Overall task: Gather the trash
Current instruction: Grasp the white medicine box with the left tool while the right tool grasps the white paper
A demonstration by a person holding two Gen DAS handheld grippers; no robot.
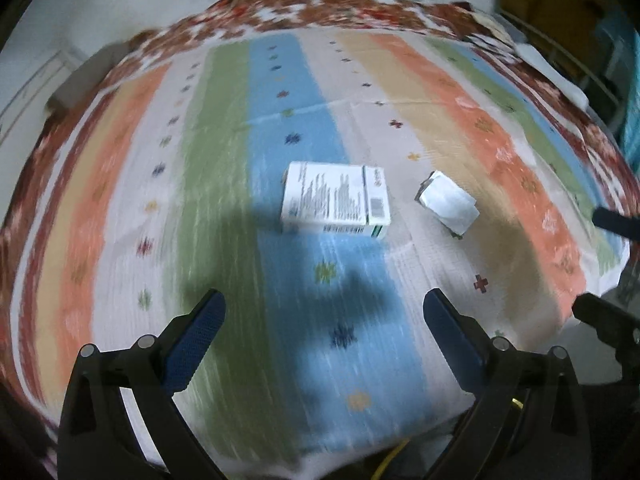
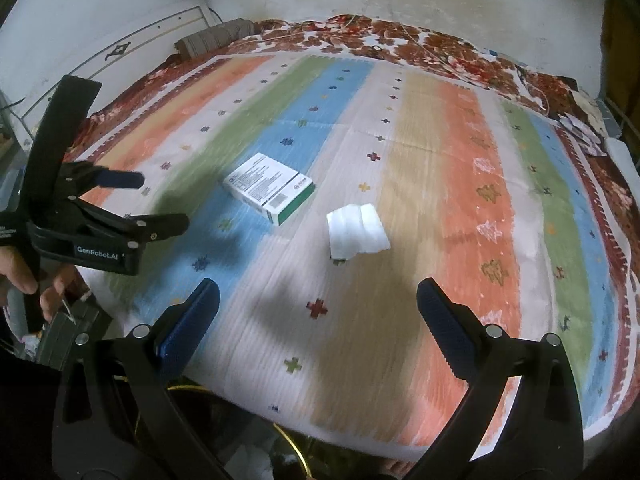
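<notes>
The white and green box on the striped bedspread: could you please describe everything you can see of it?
The box is a flat rectangular carton, seemingly cardboard, white on top with dense small print and a barcode, green along one end and edge. It looks closed and lies flat on the striped bedspread, beside but apart from a folded white paper. Nothing grips it.

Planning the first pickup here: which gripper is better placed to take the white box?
Left, probably. The white box lies nearly straight ahead of the open left gripper, while from the open right gripper it sits off to the left, with the folded white paper more directly ahead.
</notes>
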